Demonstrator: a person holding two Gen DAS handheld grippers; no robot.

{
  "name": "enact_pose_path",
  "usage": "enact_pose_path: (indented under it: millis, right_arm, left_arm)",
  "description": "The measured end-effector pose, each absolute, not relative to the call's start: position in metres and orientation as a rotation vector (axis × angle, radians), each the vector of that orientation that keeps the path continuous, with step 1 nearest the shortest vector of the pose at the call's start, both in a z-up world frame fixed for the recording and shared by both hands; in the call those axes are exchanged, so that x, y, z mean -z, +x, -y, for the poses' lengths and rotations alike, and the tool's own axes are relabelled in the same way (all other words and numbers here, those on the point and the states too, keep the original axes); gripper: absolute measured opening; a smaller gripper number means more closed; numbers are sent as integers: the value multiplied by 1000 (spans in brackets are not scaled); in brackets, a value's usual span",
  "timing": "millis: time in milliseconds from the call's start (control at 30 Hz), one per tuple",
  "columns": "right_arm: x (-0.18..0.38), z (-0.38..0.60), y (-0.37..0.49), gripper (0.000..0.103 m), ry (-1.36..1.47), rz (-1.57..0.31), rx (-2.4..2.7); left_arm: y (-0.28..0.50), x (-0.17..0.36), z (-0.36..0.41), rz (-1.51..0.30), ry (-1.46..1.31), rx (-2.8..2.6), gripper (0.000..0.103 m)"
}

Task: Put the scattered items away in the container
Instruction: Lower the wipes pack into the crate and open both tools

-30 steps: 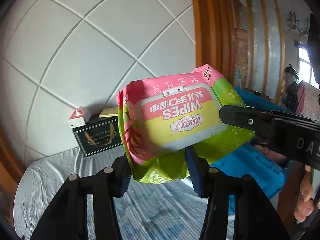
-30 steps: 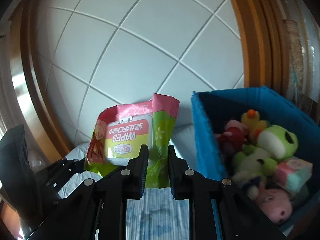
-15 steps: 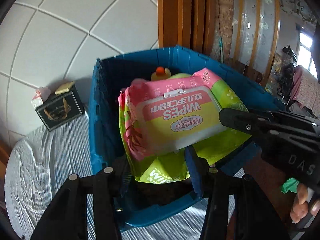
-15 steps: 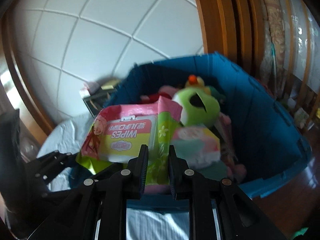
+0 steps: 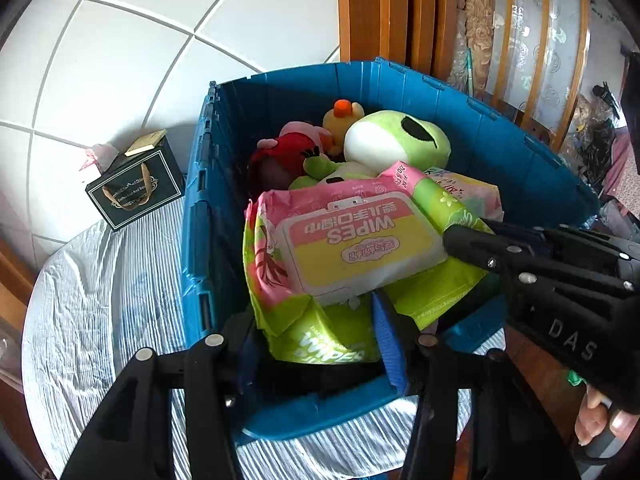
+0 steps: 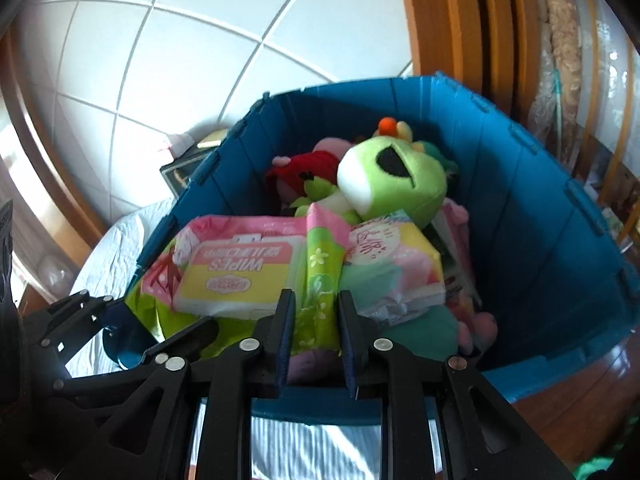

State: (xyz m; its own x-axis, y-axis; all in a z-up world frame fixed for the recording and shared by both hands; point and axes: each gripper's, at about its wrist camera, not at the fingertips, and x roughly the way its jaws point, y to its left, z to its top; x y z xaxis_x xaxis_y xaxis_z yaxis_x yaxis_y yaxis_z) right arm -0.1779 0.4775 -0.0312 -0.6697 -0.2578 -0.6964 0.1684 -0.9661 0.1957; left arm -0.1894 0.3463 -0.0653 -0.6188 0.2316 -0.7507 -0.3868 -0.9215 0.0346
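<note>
A pink, yellow and green pack of wipes [image 5: 352, 248] hangs over the open blue crate [image 5: 520, 160], just above its contents. My left gripper [image 5: 316, 340] is shut on the pack's near end. My right gripper [image 6: 314, 320] is shut on the pack's green side flap [image 6: 320, 276]; it also shows in the left wrist view [image 5: 468, 240]. The crate [image 6: 560, 220] holds a green frog plush [image 6: 392, 176], a red plush [image 6: 312, 168], a yellow duck toy [image 5: 344, 114] and a pastel tissue pack [image 6: 396, 264].
The crate stands on a striped white cloth [image 5: 104, 280]. A black gift bag [image 5: 136, 188] stands left of the crate against the white tiled wall [image 5: 120, 60]. Wooden frames [image 5: 400, 12] rise behind the crate.
Both grippers carried the wipes pack from in front of the wall to over the crate and lowered it towards the toys. Both keep their hold on it.
</note>
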Motion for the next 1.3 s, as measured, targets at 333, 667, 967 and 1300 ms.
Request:
enact_pose_path:
  millis: [333, 667, 967, 1300]
  right_arm:
    - [-29, -477, -94, 98, 856, 128, 2796]
    - [-42, -450, -17, 103, 776, 40, 2827]
    - [-40, -451, -5, 103, 813, -14, 2904]
    - [-38, -453, -9, 103, 843, 22, 2888]
  left_arm:
    - [-105, 11, -304, -162, -846, -2702, 103]
    - [-46, 4, -263, -107, -852, -2773, 103]
    - [-28, -3, -243, -43, -874, -2824, 103]
    - [-22, -13, -236, 2, -851, -2844, 103]
